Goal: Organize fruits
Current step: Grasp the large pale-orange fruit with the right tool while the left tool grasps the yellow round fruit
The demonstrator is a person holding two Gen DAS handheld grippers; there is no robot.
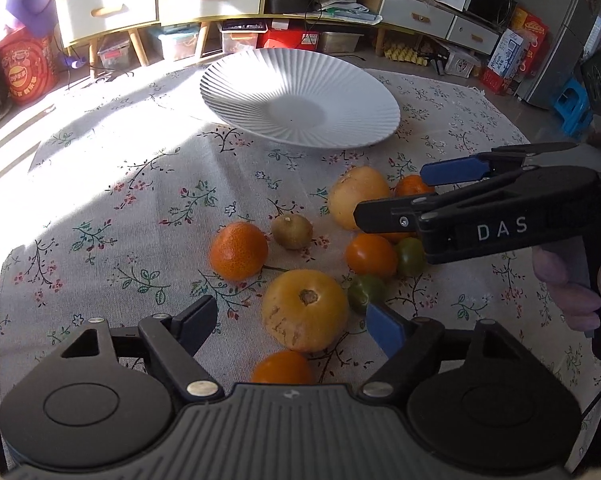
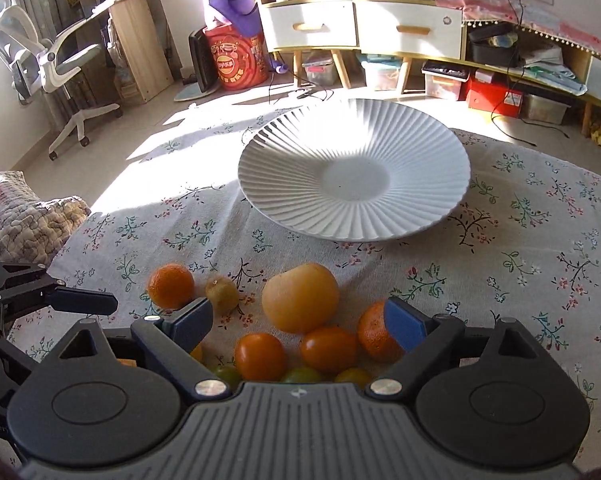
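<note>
The fruits sit in a loose cluster on the worktop's flowered cloth (image 1: 140,208), on the near side of a white ribbed plate (image 1: 236,92) that holds nothing. The left hand-held gripper (image 1: 296,324) is spread wide, released, with a big yellow-orange fruit (image 1: 304,310) lying between its fingers but touching neither. An orange cherry tomato (image 1: 282,366) lies just under its nose, and a mandarin (image 1: 238,250) and a brown kiwi (image 1: 291,231) lie a little farther out.

The right hand-held gripper (image 2: 298,320) is also parted and grasps nothing. Two orange tomatoes (image 2: 260,356) lie side by side between its fingers, low down, with small green ones (image 2: 302,376) tucked against its body. A second large yellow fruit (image 2: 300,298) rests just ahead of them, between the gripper and the plate, and another mandarin (image 2: 374,334) sits behind the right blue pad.

Seen from the left wrist, the right gripper hangs over the far-right fruits, hiding part of them.
</note>
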